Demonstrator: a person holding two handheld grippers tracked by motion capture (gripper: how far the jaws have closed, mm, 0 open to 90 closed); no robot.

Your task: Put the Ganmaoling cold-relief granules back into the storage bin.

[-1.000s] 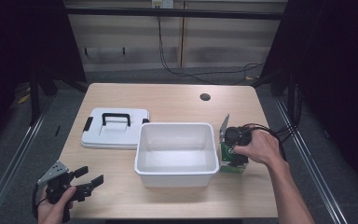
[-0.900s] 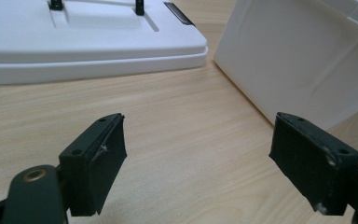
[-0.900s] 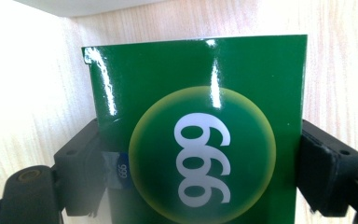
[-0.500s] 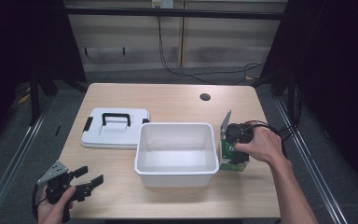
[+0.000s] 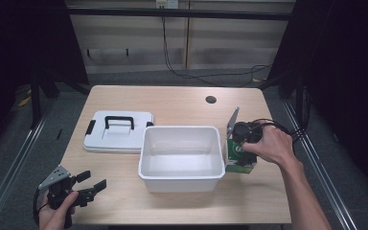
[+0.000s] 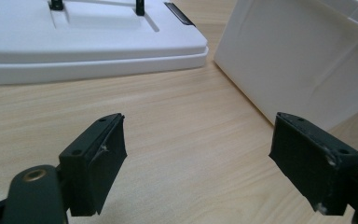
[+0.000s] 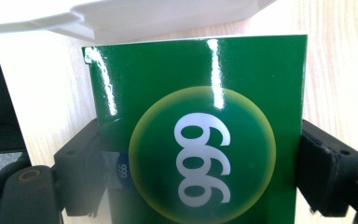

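Right gripper (image 5: 243,143): in my right hand (image 5: 268,143), pressed against the right outer wall of the white tub (image 5: 180,178); jaws closed on either side of a green box (image 5: 239,155) marked "999" in a pale circle. Box stands on the table (image 5: 182,103), touching or just beside the tub wall; which, I cannot tell. Forearm runs in from the table's near right corner, wrist bent toward the tub.

Left gripper (image 5: 87,184): in my left hand (image 5: 55,211), low over the table well to the near left of the tub, jaws spread wide with nothing between them, aimed toward the tub's near left corner.

White lid (image 5: 117,132) with black handle: flat on the table, just left of the tub's far left corner, a narrow gap between them.

Open room: bare tabletop beyond the tub and along its near edge.
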